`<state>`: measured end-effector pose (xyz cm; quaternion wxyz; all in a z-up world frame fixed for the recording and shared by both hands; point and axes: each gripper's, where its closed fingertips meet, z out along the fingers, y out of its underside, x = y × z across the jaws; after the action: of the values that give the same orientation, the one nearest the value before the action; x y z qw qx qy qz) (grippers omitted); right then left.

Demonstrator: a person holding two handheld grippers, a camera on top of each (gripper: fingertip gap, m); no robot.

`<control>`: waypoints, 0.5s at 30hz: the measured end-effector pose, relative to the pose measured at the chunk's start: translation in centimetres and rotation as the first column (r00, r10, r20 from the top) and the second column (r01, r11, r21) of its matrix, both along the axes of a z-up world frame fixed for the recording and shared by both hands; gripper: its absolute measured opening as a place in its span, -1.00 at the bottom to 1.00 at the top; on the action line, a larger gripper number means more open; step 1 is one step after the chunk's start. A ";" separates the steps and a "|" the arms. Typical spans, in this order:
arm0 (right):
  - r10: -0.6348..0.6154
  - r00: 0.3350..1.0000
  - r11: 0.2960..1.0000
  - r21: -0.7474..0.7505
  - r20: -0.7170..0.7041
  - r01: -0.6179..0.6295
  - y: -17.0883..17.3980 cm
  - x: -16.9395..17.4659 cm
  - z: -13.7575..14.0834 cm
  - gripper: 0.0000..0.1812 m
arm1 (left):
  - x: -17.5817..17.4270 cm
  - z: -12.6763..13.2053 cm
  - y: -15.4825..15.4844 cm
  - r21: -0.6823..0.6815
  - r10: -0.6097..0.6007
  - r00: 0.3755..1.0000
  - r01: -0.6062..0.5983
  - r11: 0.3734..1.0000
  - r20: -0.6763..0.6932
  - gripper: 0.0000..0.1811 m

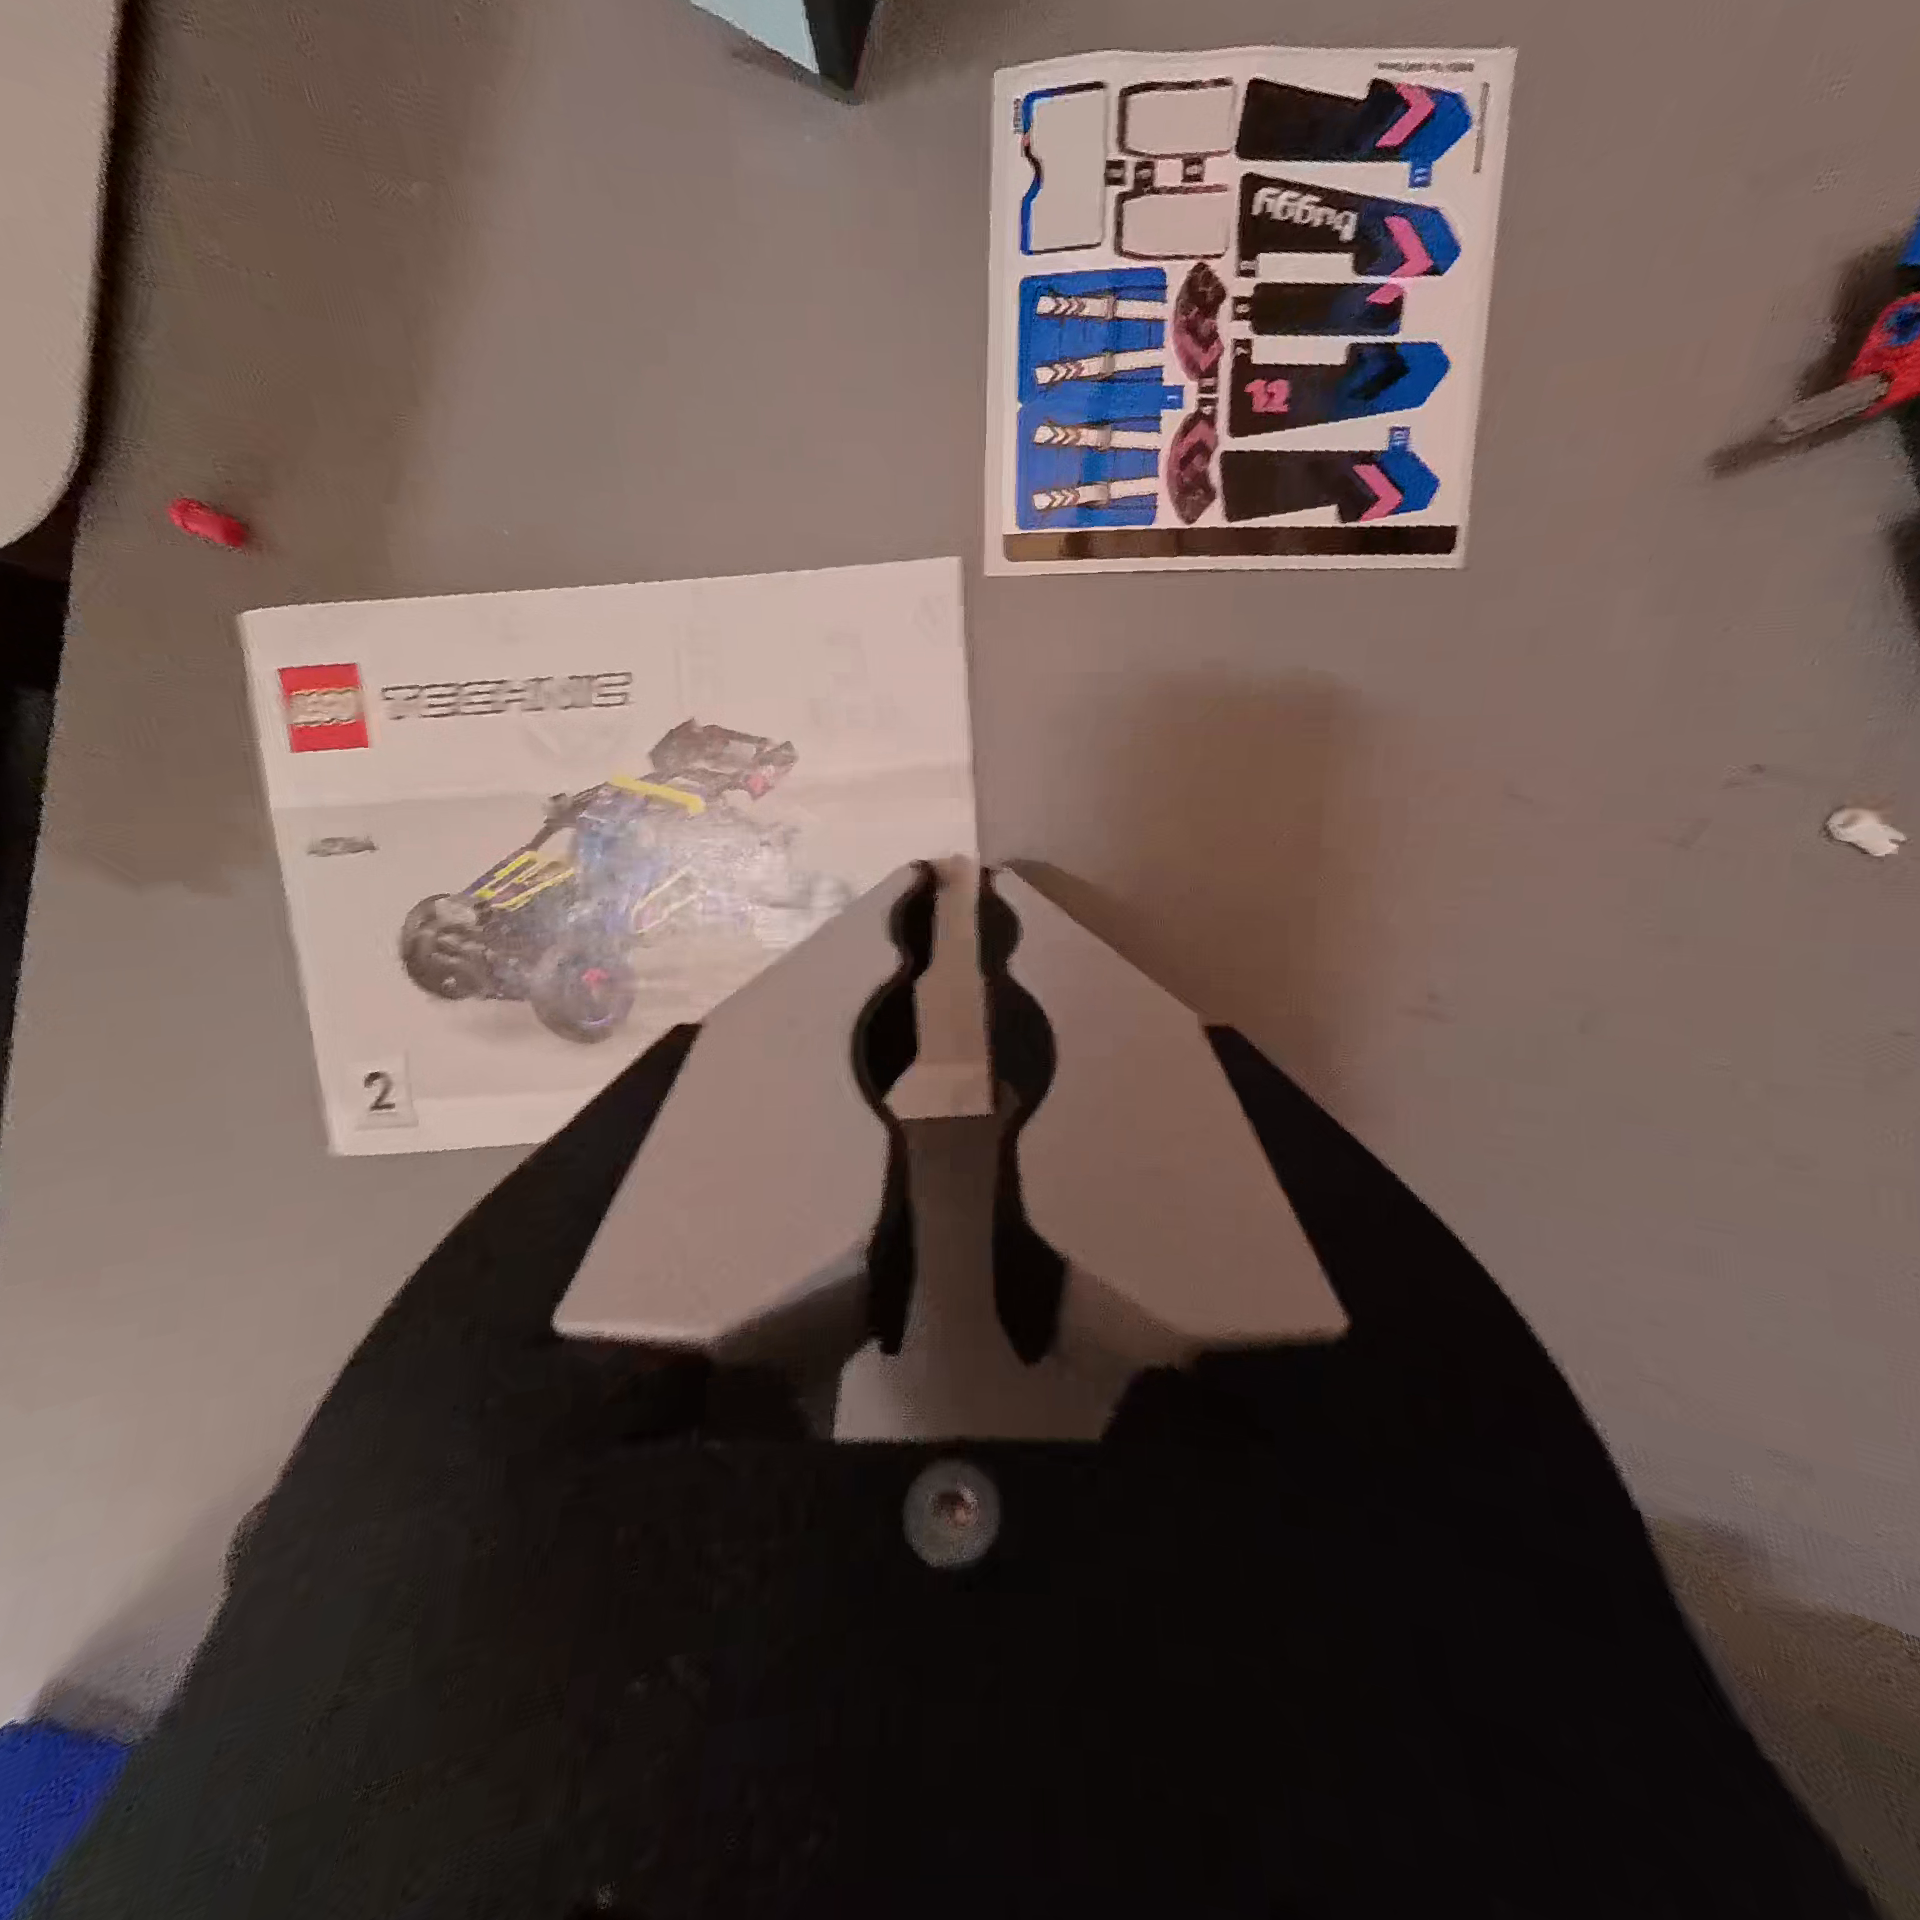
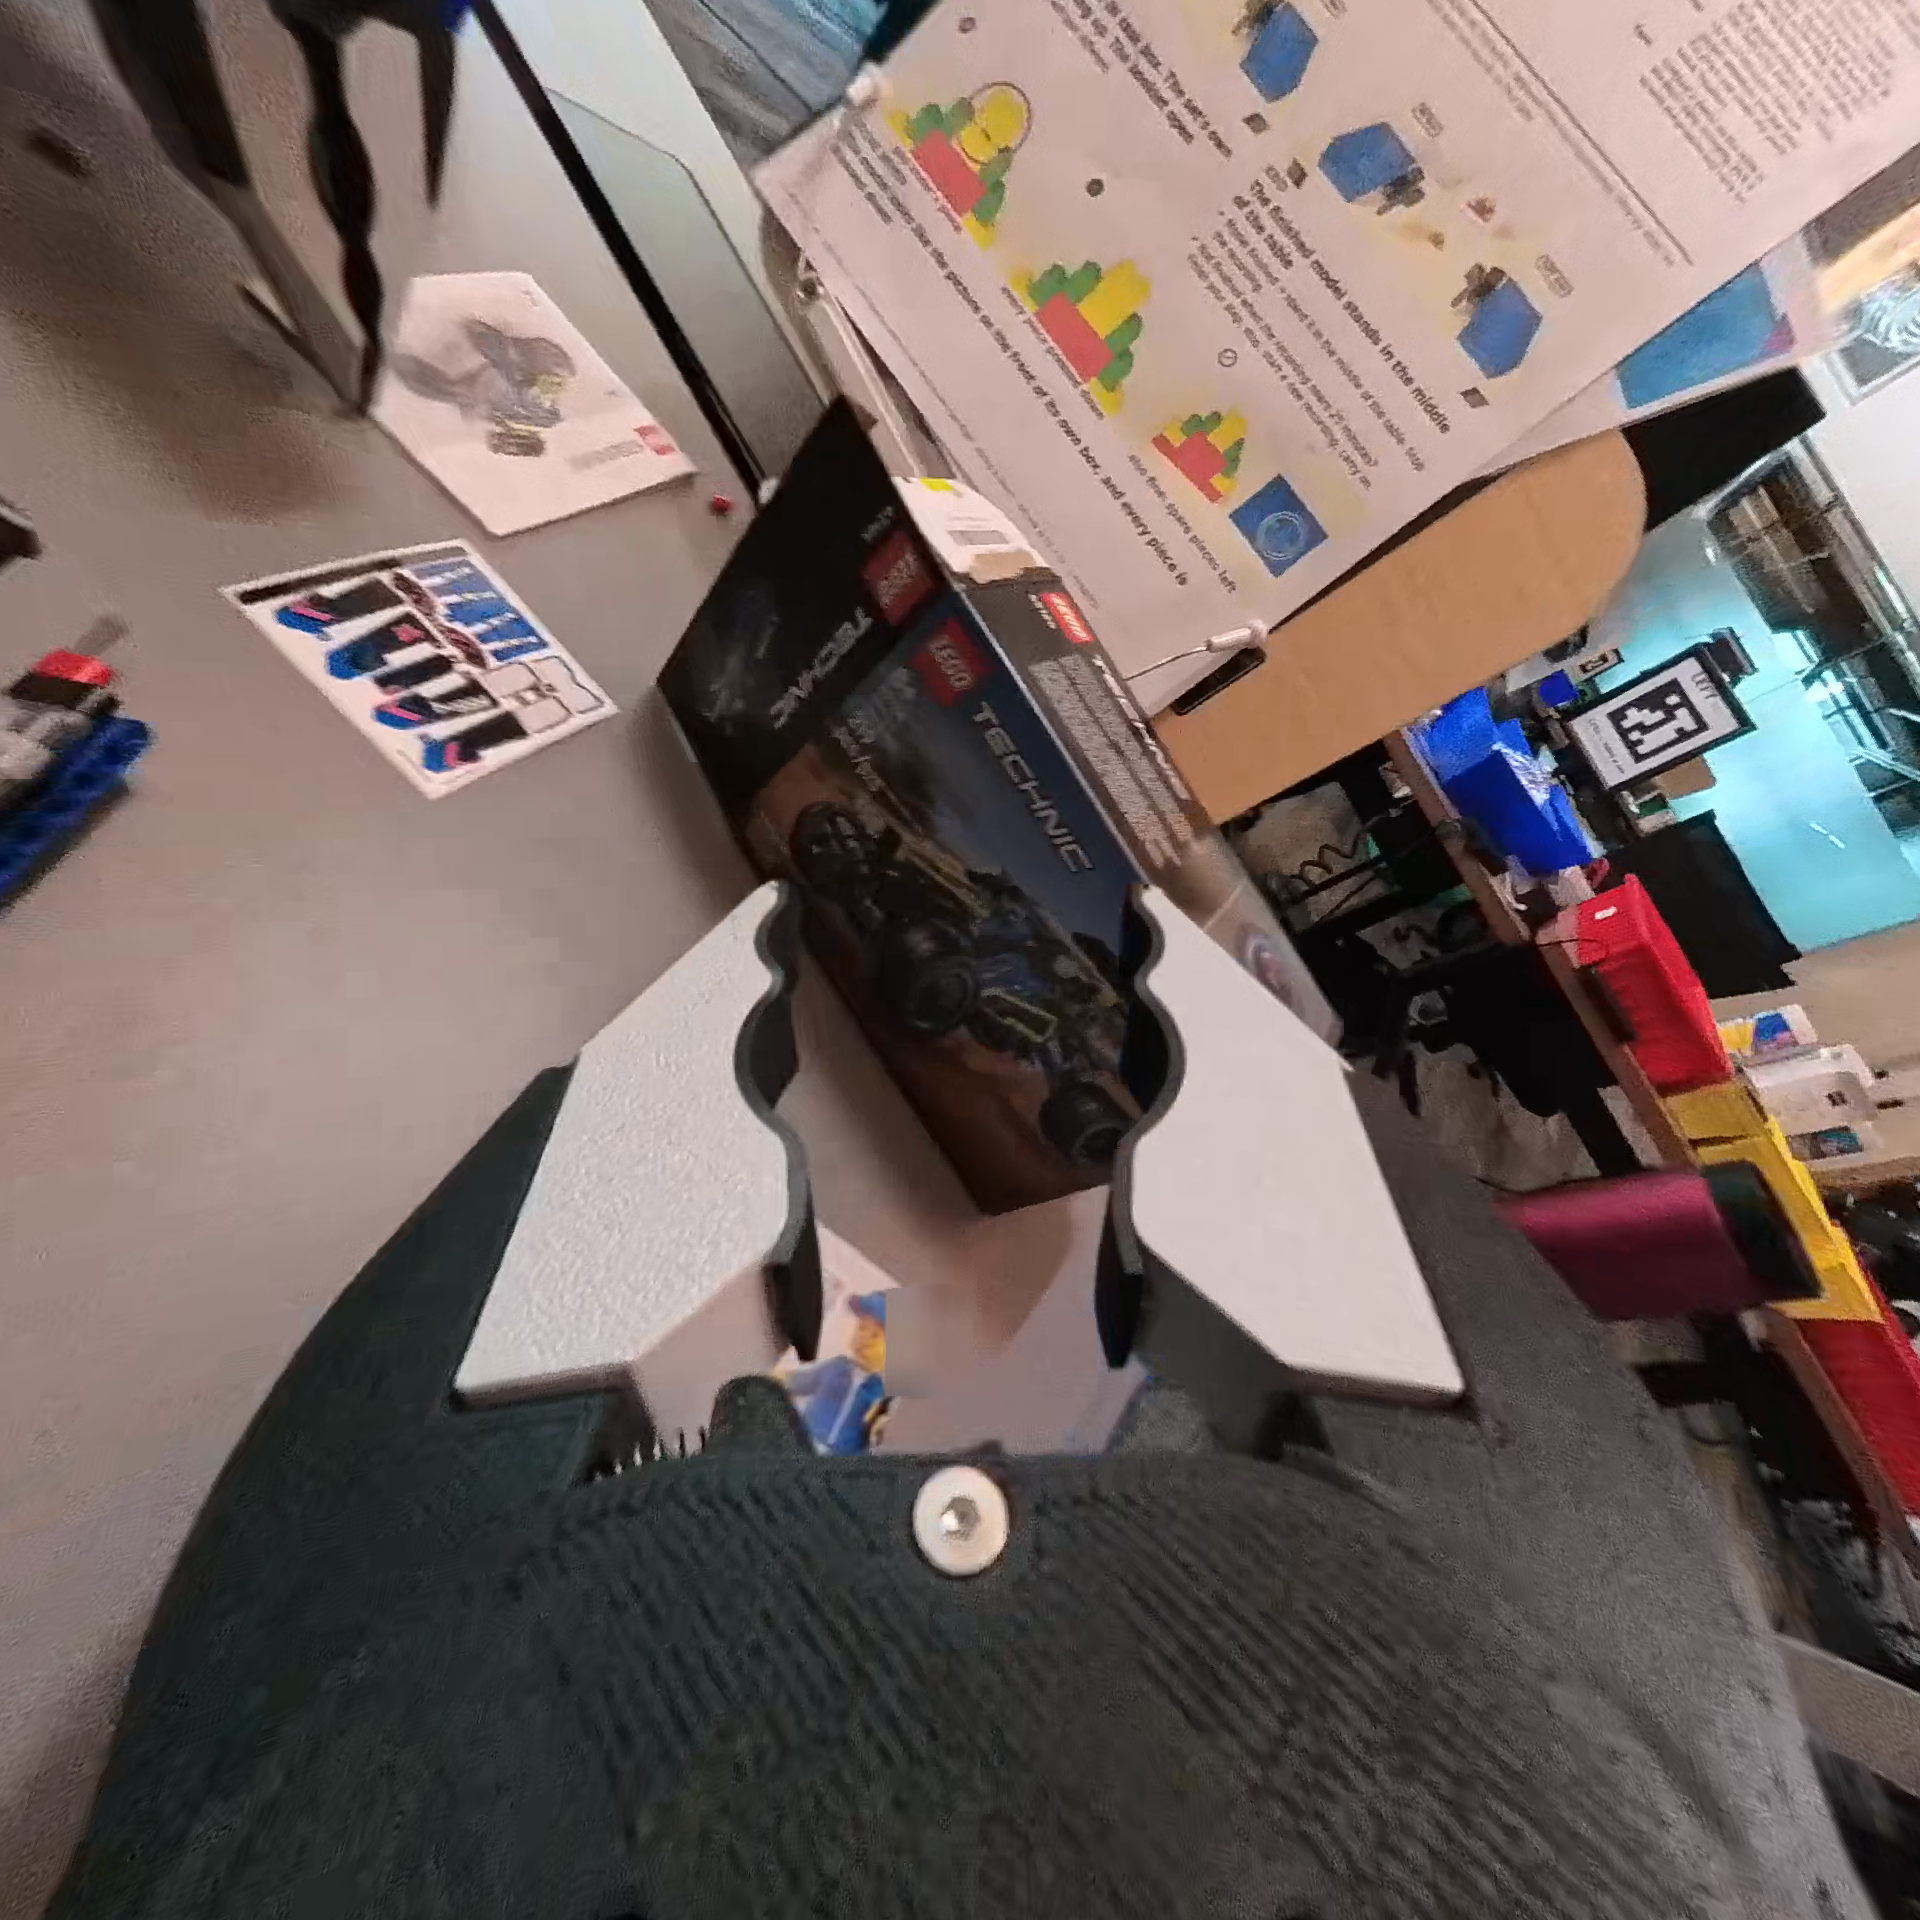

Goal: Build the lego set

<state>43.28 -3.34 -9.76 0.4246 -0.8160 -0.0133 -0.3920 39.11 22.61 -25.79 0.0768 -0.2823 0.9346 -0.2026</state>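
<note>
My left gripper (image 1: 961, 873) hovers over the grey table (image 1: 1351, 935), its jaws nearly together with nothing between them. Its tips are above the right edge of the instruction booklet (image 1: 613, 831). The sticker sheet (image 1: 1236, 312) lies beyond it. A partly built red, blue and black model (image 1: 1881, 353) sits at the right edge. My right gripper (image 2: 956, 899) is open and empty, tilted, and points at the dark set box (image 2: 935, 831) standing on the table. The right wrist view also shows the booklet (image 2: 520, 405), the sticker sheet (image 2: 426, 665) and the model (image 2: 62, 748) at the left.
A small red piece (image 1: 208, 523) and a small white piece (image 1: 1865, 831) lie loose on the table. A printed sheet (image 2: 1247, 260) hangs on a cardboard panel (image 2: 1455, 623) above the box. Shelves with coloured bins (image 2: 1642, 997) stand past the table edge on the right. My hands' fingertips stand some 30 cm from each other.
</note>
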 end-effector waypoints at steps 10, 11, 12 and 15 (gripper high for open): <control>0.083 0.986 0.995 0.070 -0.142 -0.074 1.6 -5.0 -3.2 -0.35 | 2.0 3.1 0.7 -0.061 0.109 0.958 -0.097 0.993 0.264 -1.00; 0.091 0.984 0.994 0.070 -0.151 -0.081 1.8 -5.1 -3.5 -0.35 | 2.4 3.2 1.0 -0.022 0.094 0.952 -0.091 0.996 0.292 -1.00; 0.098 0.982 0.994 0.069 -0.162 -0.088 2.0 -5.3 -3.8 -0.35 | 2.7 2.8 1.4 0.017 0.077 0.957 -0.086 0.996 0.281 -0.87; 0.108 0.978 0.993 0.061 -0.179 -0.098 2.4 -5.6 -4.2 -0.34 | 4.4 1.8 2.8 0.079 0.100 0.979 -0.116 0.990 0.175 -0.19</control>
<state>37.71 -0.99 -13.92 0.4647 -0.8354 -0.0066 -0.2934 43.47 25.38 -23.98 0.1799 -0.3105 0.9159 -0.1798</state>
